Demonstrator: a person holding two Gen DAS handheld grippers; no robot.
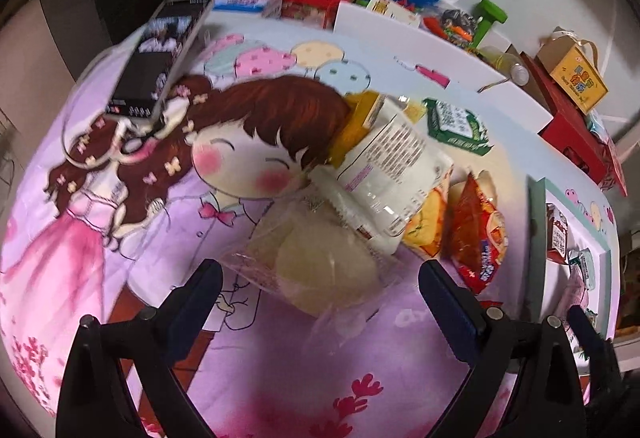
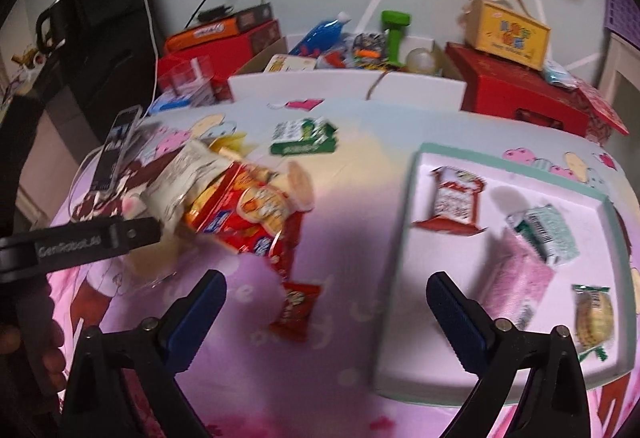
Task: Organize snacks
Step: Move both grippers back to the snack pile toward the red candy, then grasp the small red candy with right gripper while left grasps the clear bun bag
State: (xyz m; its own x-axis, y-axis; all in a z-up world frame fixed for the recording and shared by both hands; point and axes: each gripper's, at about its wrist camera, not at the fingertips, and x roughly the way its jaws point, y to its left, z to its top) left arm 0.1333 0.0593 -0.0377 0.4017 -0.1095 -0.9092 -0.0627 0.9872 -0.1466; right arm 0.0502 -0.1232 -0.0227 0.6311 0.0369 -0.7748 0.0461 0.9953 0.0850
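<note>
Left hand-held gripper [image 1: 320, 286] gapes wide around the clear crinkly bagged pale bun [image 1: 320, 270]; soft, squashable, so pinch the wrapper edge. Right hand-held gripper [image 2: 326, 298] open, empty.

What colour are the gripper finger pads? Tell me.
Dark blue pads on black arms, clearest in the right wrist view.

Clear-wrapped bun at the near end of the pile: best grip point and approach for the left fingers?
Grip the bun across its round body, coming straight ahead from the near side. Its near half lies free on the cloth, while its far edge tucks under the white bag. The open left gripper already straddles it. The loose wrapper would probably slip, so close on the bun itself.
</note>
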